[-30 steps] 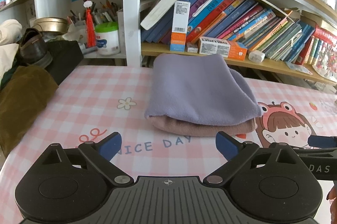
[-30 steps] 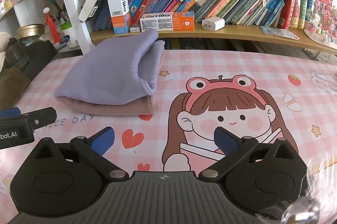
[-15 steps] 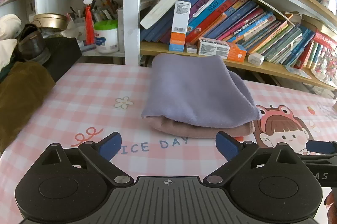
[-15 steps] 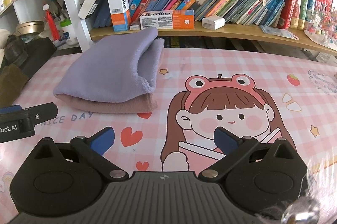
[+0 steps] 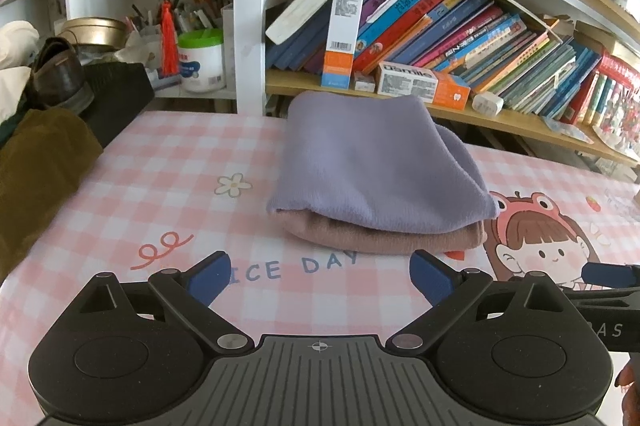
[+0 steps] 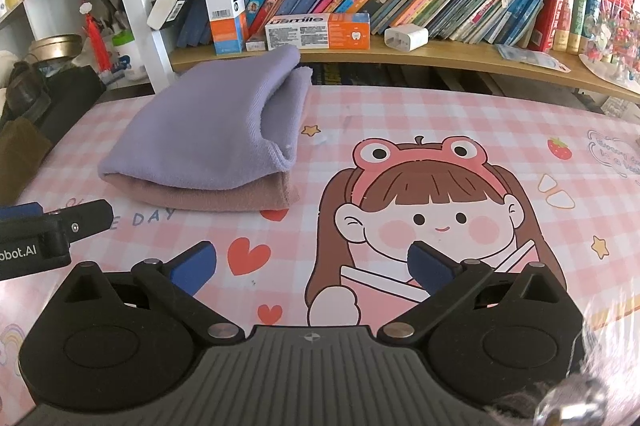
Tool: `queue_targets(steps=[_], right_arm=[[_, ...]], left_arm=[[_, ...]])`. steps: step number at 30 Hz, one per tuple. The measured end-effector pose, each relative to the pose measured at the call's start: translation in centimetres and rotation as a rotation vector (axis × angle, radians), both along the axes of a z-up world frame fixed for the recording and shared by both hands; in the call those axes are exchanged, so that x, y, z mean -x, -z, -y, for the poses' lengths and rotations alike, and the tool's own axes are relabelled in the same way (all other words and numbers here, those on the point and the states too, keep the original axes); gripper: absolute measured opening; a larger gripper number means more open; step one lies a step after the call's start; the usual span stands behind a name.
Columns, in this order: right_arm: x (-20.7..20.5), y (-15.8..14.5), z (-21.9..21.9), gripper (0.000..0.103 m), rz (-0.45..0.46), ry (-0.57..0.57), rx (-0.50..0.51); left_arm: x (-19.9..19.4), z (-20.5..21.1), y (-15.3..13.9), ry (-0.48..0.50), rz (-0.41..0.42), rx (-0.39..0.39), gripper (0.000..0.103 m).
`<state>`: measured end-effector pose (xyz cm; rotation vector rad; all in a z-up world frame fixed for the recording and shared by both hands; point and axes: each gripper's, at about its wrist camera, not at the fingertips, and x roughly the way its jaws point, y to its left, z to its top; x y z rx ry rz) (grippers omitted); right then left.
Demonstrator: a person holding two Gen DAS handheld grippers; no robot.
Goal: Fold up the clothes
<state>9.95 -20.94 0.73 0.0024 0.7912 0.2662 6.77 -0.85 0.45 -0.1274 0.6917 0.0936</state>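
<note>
Folded lilac cloth [image 5: 376, 165] atop pink one [image 5: 384, 240], apparently towels, on tabletop [image 5: 160, 193], just ahead of both spread, empty hand-held grippers, left [image 5: 320, 276] and right [image 6: 312, 264]; slightly farther off than before.

The pink checked cloth [image 6: 420, 113] on the surface reads "ICE DAY" near its front edge. Two boxes on the shelf, the upright box [image 6: 225, 5] and the flat box [image 6: 318, 30], read "usmile". The left tongs [image 6: 36, 238] show "bot.AI".

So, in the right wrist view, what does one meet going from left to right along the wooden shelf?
Upright box → flat box → white charger → red books.
</note>
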Motion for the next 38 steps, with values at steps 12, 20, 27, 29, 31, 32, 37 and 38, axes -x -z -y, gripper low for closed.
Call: queue_targets(steps=[12,20,27,29,31,32,37,38], right_arm=[[-0.39,0.4,0.09,0.103,-0.016,-0.003,-0.001],[-0.57,0.53,0.14,0.103,-0.019,-0.005,0.0],[-0.7,0.62,0.22,0.103,-0.023,-0.004,0.0],[-0.74,0.7,0.2,0.103,-0.025,-0.004,0.001],[-0.76,0.75,0.15,0.103,-0.027,-0.005,0.003],[-0.77,0.76,0.14,0.103,-0.026,-0.005,0.004],[-0.83,0.8,0.18,0.103,-0.026,-0.003,0.008],[-0.84,0.8,0.2,0.103,-0.026,-0.002,0.008]], left_arm=[[-0.32,0.1,0.44,-0.003,-0.02,0.003,0.098],[-0.44,0.23,0.65,-0.004,-0.026,0.003,0.098],[-0.44,0.24,0.79,-0.017,-0.023,-0.007,0.103],[-0.42,0.26,0.84,-0.017,-0.022,-0.008,0.103],[-0.43,0.26,0.84,-0.019,-0.023,-0.006,0.103],[-0.44,0.25,0.85,-0.021,-0.023,-0.006,0.103],[-0.6,0.09,0.91,-0.029,-0.029,0.001,0.103],[-0.63,0.08,0.93,-0.029,-0.03,0.002,0.103]])
